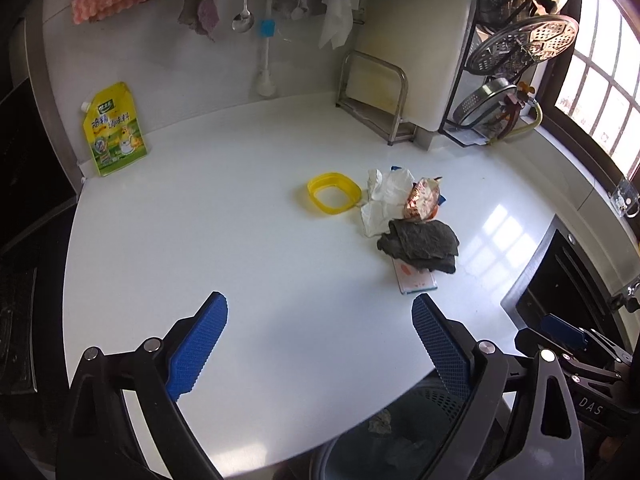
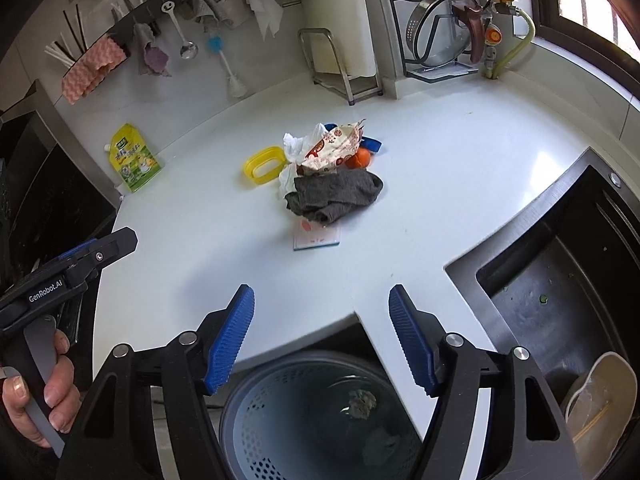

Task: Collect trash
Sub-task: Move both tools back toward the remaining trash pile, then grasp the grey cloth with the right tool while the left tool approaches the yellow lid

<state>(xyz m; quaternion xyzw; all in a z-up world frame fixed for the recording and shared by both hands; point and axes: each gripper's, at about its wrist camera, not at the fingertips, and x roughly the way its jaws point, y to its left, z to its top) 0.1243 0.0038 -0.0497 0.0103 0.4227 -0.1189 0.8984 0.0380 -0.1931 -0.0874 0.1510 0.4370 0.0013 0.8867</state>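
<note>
On white desk, trash pile at 12 o'clock; bin at 6; both grippers' jaws wide, empty.

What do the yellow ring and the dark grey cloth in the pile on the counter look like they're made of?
The yellow rounded-rectangle ring looks like moulded plastic: smooth, slightly glossy, holding a rigid, even rim. The dark grey cloth looks like soft woven or knitted fabric, matte and slumped in folds over a small card; the exact fibre cannot be told.
</note>
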